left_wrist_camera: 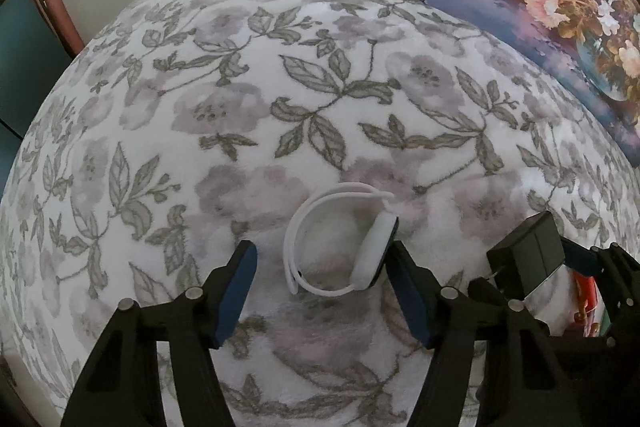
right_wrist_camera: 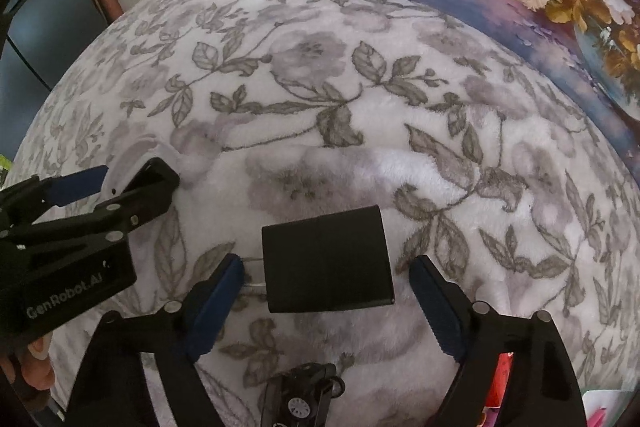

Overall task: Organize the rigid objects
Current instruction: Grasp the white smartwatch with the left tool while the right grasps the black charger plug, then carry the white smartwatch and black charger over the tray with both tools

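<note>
On a floral blanket [left_wrist_camera: 304, 95], the left gripper [left_wrist_camera: 320, 285] straddles a white smartwatch [left_wrist_camera: 340, 247], jaws parted; the right gripper [right_wrist_camera: 326, 291] brackets a black power adapter [right_wrist_camera: 326, 259], ungripped.

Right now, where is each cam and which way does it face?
Left wrist: on the left gripper, aimed steeply down at the watch on the blanket; its fingers straddle it.
Right wrist: on the right gripper, aimed down at the adapter; a fingertip shows.
Shared: blanket, adapter, painting, each other's gripper.
</note>
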### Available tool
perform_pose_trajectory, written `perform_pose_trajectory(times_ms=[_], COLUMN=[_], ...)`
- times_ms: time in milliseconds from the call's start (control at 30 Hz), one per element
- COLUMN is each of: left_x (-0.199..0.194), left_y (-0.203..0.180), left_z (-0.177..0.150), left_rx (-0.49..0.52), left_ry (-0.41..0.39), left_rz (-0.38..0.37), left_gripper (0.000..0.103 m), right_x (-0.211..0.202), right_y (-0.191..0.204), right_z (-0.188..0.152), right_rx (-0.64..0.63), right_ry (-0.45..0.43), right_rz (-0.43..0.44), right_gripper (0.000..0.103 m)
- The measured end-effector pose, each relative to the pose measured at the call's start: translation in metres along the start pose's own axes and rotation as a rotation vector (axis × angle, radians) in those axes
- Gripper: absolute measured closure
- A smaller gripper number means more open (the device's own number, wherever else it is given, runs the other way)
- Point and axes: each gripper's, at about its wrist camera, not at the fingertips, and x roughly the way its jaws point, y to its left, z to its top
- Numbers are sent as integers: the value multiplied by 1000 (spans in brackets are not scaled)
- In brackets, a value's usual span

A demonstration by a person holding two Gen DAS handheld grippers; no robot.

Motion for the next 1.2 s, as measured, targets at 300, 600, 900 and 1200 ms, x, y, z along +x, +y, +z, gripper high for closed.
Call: perform_pose_trajectory(times_ms=[300,600,900,1200], left_x=[1,-22,-95,-155], left_y=[-8,-4,-40,-102], left_z=[-4,-10,-18,-51], left_rx=[9,-31,2,69], left_ry=[10,11,-56,-106], left_rz=[-3,21,-15,-76], left_gripper=[52,52,52,52], right_x=[-8,-36,-109,-164], right_y=[-3,-25,-53,-97], right_z=[0,-14,-44,-112], right_rx=[-1,80,160,326], right_ry=[-22,-52,-119,-155], right_rz=[10,36,18,-31], right_gripper=[33,33,33,33])
